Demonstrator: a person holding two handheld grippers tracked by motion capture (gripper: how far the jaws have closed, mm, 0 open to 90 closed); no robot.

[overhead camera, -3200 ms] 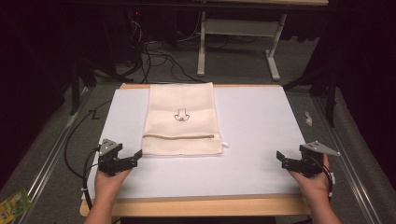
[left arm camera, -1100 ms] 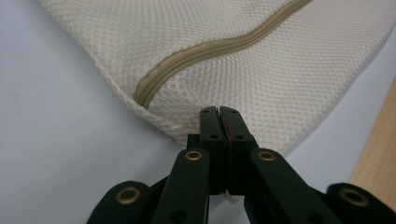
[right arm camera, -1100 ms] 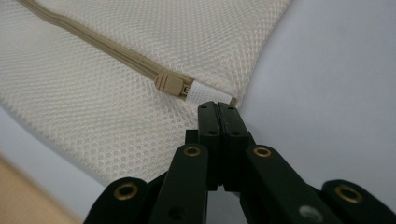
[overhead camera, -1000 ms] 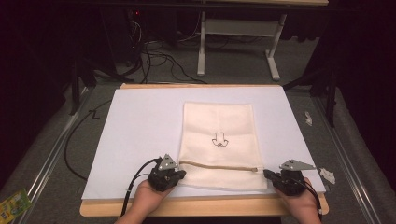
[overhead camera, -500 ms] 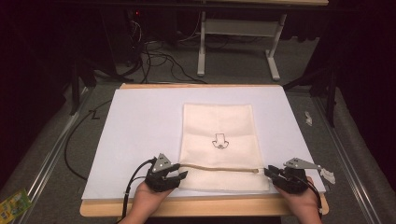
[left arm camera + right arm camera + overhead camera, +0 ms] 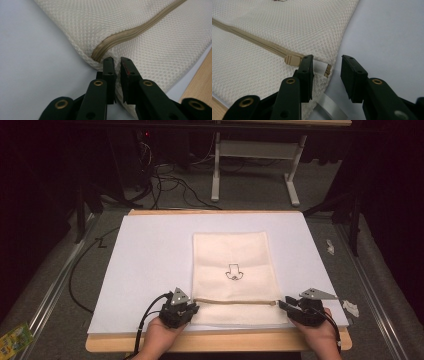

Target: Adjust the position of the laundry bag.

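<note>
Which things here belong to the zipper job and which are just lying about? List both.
In the job:
mesh bag
zipper
zipper slider
left gripper
right gripper

Lying about:
white scraps
green packet
floor cables

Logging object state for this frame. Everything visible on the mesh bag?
The mesh bag is cream, fine-weave, rectangular, lying flat on the white sheet near the table's front edge. A small dark print marks its middle. A tan zipper crosses its near end, closed. The left gripper pinches its corner; the right gripper stands open around the zipper pull.

bag print [image 6: 233, 271] perhaps a nose, too small
</note>
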